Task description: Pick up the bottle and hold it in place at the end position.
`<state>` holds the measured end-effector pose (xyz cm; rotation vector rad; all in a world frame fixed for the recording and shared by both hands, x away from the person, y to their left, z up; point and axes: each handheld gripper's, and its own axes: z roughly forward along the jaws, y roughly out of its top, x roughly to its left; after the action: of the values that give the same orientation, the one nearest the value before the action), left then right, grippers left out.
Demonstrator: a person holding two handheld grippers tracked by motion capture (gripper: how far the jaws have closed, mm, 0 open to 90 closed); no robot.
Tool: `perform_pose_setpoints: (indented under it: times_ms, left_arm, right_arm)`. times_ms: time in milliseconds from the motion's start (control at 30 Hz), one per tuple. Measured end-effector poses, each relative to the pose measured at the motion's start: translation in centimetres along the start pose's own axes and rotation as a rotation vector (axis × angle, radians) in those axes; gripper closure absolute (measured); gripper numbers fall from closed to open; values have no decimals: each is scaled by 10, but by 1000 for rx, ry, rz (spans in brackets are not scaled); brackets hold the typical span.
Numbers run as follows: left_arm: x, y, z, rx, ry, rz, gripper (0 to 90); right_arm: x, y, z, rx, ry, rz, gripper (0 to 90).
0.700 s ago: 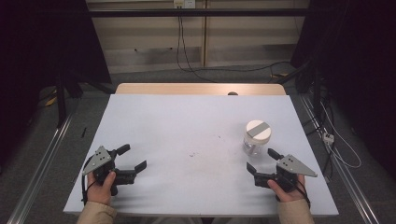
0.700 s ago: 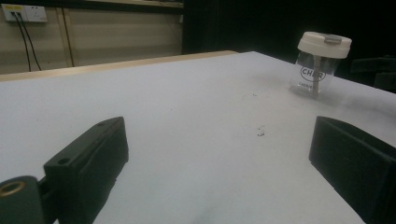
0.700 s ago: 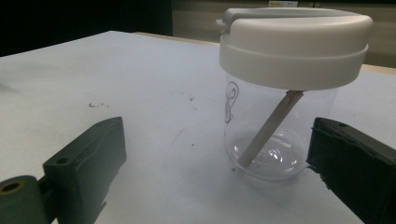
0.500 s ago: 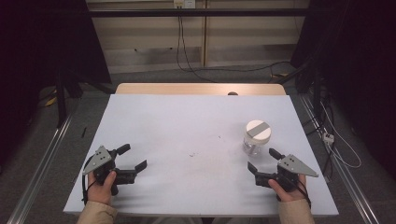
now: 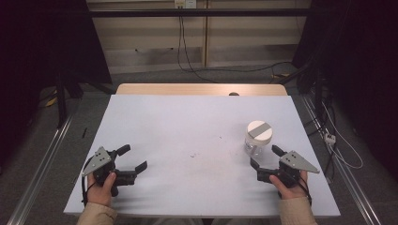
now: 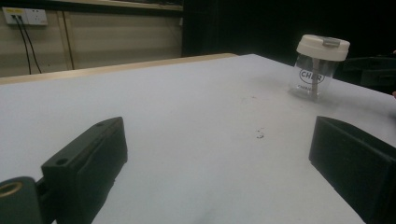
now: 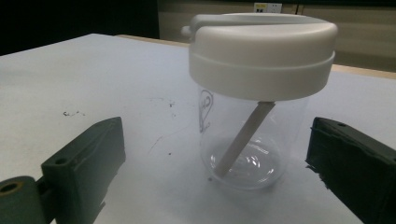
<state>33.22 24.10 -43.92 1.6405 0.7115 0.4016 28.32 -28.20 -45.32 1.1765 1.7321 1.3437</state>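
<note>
Clearly the right gripper (image 5: 263,161), jaws spread, sits just near of the clear jar (image 5: 258,138); an off-centre close could tip it. Left gripper (image 5: 133,157) waits spread, empty.

1. We count one clear jar (image 5: 258,140) with a white lid, standing on the right of the table.
2. We count one grey stick (image 7: 243,137) leaning inside it.
3. We count two grippers: the left gripper (image 5: 131,158) near left, the right gripper (image 5: 266,157) near right.
4. We count one white table (image 5: 187,136).
</note>
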Motion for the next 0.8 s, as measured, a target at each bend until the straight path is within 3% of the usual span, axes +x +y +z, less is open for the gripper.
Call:
perform_pose_setpoints:
  times_ms: [567,800]
  left_arm:
    - [-1,-1,0,11,8,10,40]
    - [0,-1,0,19,3,13,40]
  right_arm:
    - [-17,8,25,5,-53,21,46]
    - [-21,10,33,27,-29,32,64]
